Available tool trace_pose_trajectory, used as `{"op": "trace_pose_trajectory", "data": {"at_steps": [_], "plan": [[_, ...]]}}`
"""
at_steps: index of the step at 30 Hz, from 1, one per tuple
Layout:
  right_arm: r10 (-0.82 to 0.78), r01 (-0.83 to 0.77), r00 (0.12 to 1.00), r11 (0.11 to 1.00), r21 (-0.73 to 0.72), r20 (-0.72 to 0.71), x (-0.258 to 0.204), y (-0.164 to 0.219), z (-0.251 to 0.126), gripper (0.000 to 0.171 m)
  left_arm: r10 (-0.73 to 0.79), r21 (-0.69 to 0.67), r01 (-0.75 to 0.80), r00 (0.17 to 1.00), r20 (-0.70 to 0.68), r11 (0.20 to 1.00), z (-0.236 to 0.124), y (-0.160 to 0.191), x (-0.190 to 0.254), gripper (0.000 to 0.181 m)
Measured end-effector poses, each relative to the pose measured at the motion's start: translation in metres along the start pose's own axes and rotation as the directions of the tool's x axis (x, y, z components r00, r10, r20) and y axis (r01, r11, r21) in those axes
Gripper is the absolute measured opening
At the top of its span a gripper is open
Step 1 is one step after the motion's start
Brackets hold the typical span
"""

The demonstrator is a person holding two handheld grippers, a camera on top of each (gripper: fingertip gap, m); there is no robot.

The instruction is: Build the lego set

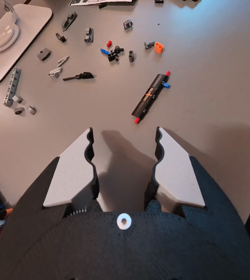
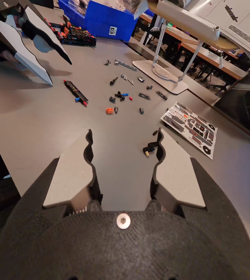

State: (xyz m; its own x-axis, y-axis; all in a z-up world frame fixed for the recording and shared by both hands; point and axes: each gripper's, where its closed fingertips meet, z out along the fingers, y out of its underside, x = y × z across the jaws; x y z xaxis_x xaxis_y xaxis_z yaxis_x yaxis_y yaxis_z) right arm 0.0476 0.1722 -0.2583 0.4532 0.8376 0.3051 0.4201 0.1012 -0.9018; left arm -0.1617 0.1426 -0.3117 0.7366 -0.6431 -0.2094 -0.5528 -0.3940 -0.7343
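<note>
While the blue bin holds clear bags, your left hand-held gripper and right hand-held gripper gape empty above the black red-tipped assembly.

grey table | desk lamp base at far edge | blue bin behind

grey table, scattered lego pieces, sticker sheet, lamp base

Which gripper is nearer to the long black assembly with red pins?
Left. The left gripper hovers just before the long black assembly, open; the right gripper is farther back, also open.
</note>
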Motion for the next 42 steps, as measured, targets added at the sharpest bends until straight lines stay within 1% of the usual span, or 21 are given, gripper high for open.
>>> {"op": "trace_pose_trajectory", "data": {"at_steps": [8, 14, 18, 32, 35, 37, 40, 42], "plan": [[-0.003, 0.003, 1.0, 1.0, -0.003, -0.023, 0.003, 0.001, 0.001, 0.083, 0.039, 0.013, -0.04, 0.999, 0.025, 0.999, 0.004, -0.006, -0.001, 0.077], [-0.049, 0.05, 0.997, 0.999, 0.021, -0.065, 0.005, -0.002, -0.001, 0.083, 0.05, 0.016, -0.051, 0.997, 0.052, 0.999, 0.005, -0.007, -0.003, 0.076], [-0.02, 0.023, 0.998, 0.999, 0.049, -0.06, 0.007, -0.005, -0.004, 0.085, 0.063, 0.018, -0.065, 0.995, 0.071, 0.998, 0.005, -0.008, -0.004, 0.075], [0.004, -0.003, 0.998, 1.0, 0.008, -0.057, 0.01, 0.0, 0.0, 0.084, 0.058, 0.018, -0.06, 0.994, 0.09, 0.998, 0.005, -0.009, -0.007, 0.078], [0.025, -0.025, 0.999, 0.999, -0.02, -0.033, 0.01, 0.004, 0.003, 0.085, 0.068, 0.02, -0.071, 0.993, 0.1, 0.997, 0.005, -0.009, -0.006, 0.078], [0.023, -0.022, 1.0, 0.999, -0.043, 0.011, 0.008, 0.008, 0.006, 0.09, 0.074, 0.021, -0.077, 0.992, 0.106, 0.997, 0.005, -0.01, -0.006, 0.077], [0.0, 0.003, 0.994, 1.0, -0.021, 0.109, 0.004, 0.009, 0.001, 0.09, 0.061, 0.017, -0.063, 0.993, 0.102, 0.998, 0.005, -0.009, -0.007, 0.077], [-0.02, 0.026, 0.99, 0.999, -0.038, 0.137, 0.011, 0.018, -0.004, 0.09, 0.066, 0.018, -0.069, 0.992, 0.112, 0.997, 0.005, -0.009, -0.008, 0.076]]}}
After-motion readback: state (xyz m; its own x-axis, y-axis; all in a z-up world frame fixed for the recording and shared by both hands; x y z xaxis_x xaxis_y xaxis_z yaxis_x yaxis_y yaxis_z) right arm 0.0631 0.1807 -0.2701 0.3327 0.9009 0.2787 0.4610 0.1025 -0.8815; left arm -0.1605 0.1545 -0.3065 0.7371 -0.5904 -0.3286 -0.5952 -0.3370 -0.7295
